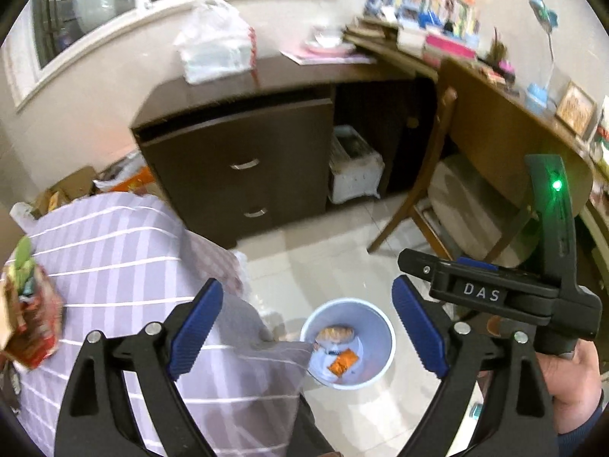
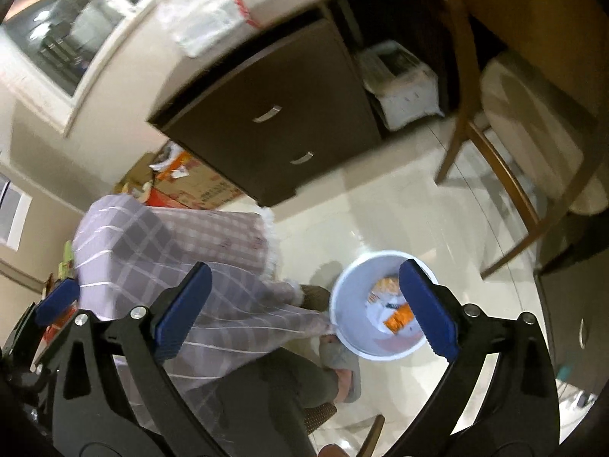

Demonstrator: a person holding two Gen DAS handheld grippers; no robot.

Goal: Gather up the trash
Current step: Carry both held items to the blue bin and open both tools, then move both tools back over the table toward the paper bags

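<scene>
Pale blue bin [image 1: 348, 342] on the floor holds orange wrappers [image 1: 343, 361]. Left tongs [image 1: 308, 331] and right tongs [image 2: 304, 308] gape wide, empty; table [image 1: 125, 266] at nine o'clock.

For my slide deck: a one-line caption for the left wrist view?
Open left tongs above a pale bin on the floor, wrappers already inside, checked tablecloth alongside.

Home study room, dark drawer cabinet [image 1: 243, 175], cluttered desk [image 1: 506, 87], wooden chair [image 1: 456, 190]
</scene>
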